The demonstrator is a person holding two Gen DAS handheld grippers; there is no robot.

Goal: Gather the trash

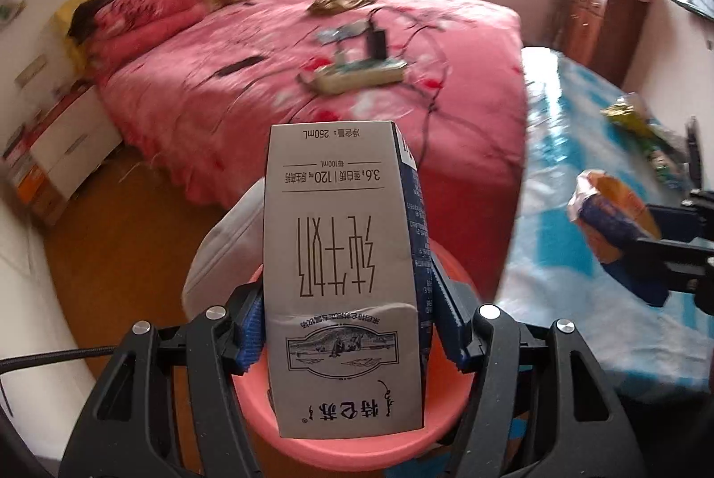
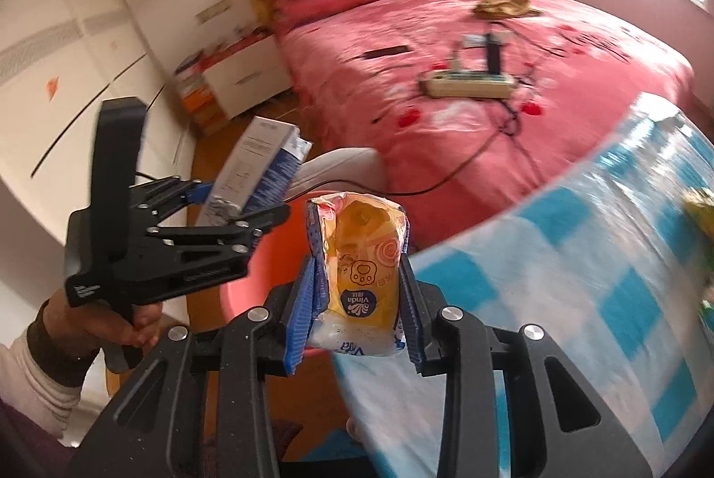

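Note:
My left gripper (image 1: 348,317) is shut on a grey milk carton (image 1: 339,255), which hangs upside down between the blue pads. Under it sits a pink bin (image 1: 312,429). My right gripper (image 2: 359,299) is shut on a yellow Vinda tissue pack (image 2: 361,250), held over the table's edge beside the pink bin (image 2: 263,268). In the right wrist view a hand carries the left gripper (image 2: 241,210) with the milk carton (image 2: 259,170) above the bin. The left wrist view shows the right gripper (image 1: 633,241) and the tissue pack (image 1: 611,210) at the right edge.
A table with a blue-and-white checked cloth (image 2: 580,255) stands on the right, with crumpled wrappers (image 1: 633,116) on it. Behind is a pink bed (image 1: 267,76) carrying a power strip (image 1: 357,74) and cables. A white bundle (image 1: 223,237) lies behind the bin. A nightstand (image 1: 58,147) stands far left.

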